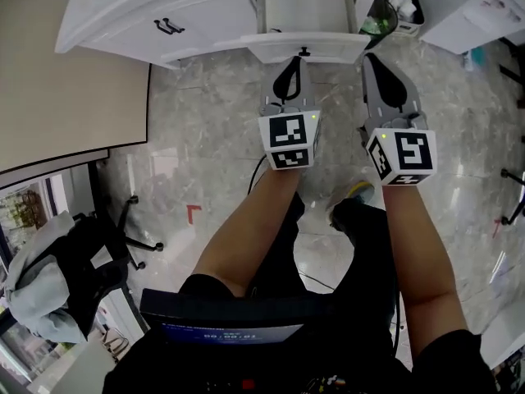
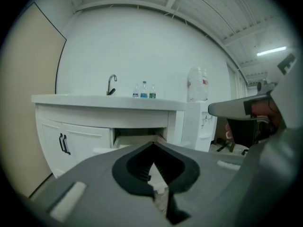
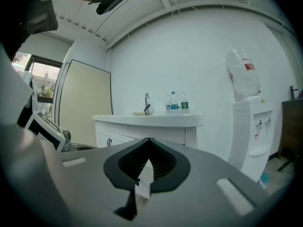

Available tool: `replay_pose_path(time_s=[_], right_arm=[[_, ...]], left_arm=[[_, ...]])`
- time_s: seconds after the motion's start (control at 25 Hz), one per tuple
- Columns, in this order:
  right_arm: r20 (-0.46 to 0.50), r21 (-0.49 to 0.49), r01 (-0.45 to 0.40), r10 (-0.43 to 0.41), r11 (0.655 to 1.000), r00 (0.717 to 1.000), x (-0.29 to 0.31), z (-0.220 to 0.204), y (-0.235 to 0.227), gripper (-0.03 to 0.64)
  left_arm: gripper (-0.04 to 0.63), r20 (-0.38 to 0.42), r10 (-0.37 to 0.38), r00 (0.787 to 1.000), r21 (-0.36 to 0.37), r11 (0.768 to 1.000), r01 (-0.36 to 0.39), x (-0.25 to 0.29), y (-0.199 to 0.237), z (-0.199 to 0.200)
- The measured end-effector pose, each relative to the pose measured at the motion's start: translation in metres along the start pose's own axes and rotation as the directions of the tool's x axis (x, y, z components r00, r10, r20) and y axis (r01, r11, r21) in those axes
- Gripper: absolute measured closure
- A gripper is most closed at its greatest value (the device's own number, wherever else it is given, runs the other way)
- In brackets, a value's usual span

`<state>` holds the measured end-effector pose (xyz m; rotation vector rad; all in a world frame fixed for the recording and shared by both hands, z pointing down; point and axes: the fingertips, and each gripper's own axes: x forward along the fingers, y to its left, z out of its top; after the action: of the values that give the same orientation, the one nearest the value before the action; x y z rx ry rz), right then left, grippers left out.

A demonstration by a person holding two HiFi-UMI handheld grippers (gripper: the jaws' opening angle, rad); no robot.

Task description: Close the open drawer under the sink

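The open drawer (image 1: 303,11) sticks out of the white sink cabinet (image 1: 156,11); its white front (image 1: 316,48) carries a small black handle (image 1: 304,52). My left gripper (image 1: 293,59) is shut and empty, its tips just short of that handle. To its right, my right gripper (image 1: 371,57) is also shut and empty, close to the drawer front's right end. In the left gripper view the drawer (image 2: 137,137) shows just above the closed jaw tips of the left gripper (image 2: 152,144). The right gripper (image 3: 149,140) looks at the cabinet (image 3: 142,131), with the drawer hidden behind its jaws.
A faucet (image 2: 111,84) and bottles (image 2: 144,90) stand on the counter. A water dispenser (image 3: 248,122) is right of the cabinet, with a bin (image 1: 400,6) beside it. Cabinet doors with black handles (image 1: 168,27) lie left of the drawer. A chair with clothing (image 1: 57,277) stands behind.
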<state>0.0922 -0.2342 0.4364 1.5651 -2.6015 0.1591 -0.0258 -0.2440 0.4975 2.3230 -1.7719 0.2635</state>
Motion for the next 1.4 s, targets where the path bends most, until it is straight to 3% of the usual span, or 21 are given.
replay_pose_path(time_s=[0.16, 0.28, 0.52, 0.68, 0.84, 1.16, 1.4], right_arm=[[-0.021, 0.017, 0.000, 0.001, 1.000, 1.000, 0.022, -0.067, -0.010, 0.595], [-0.019, 0.025, 0.000, 0.001, 1.000, 1.000, 0.031, -0.096, -0.014, 0.595], [0.002, 0.035, -0.008, 0.007, 0.999, 1.000, 0.038, -0.115, -0.021, 0.595], [0.002, 0.041, -0.009, 0.009, 0.999, 1.000, 0.040, -0.121, -0.023, 0.595], [0.008, 0.053, -0.008, 0.008, 0.999, 1.000, 0.044, -0.132, -0.027, 0.595], [0.021, 0.058, 0.006, -0.008, 0.998, 1.000, 0.038, -0.146, -0.036, 0.595], [0.028, 0.024, 0.007, -0.008, 1.000, 1.000, 0.075, -0.147, -0.049, 0.595]], left_arm=[[0.595, -0.030, 0.027, 0.999, 0.008, 1.000, -0.027, 0.046, 0.009, -0.073], [0.595, -0.020, 0.041, 0.999, 0.009, 0.999, -0.041, 0.073, 0.016, -0.103], [0.595, 0.017, 0.047, 0.999, 0.008, 0.999, -0.047, 0.094, 0.021, -0.108], [0.475, -0.026, 0.066, 0.997, 0.009, 0.998, -0.066, 0.096, 0.018, -0.131], [0.471, -0.015, 0.075, 0.997, 0.026, 0.997, -0.074, 0.104, 0.019, -0.148], [0.472, 0.009, 0.076, 0.997, 0.052, 0.996, -0.076, 0.126, 0.024, -0.145], [0.474, 0.014, 0.073, 0.997, 0.061, 0.995, -0.074, 0.155, 0.031, -0.137]])
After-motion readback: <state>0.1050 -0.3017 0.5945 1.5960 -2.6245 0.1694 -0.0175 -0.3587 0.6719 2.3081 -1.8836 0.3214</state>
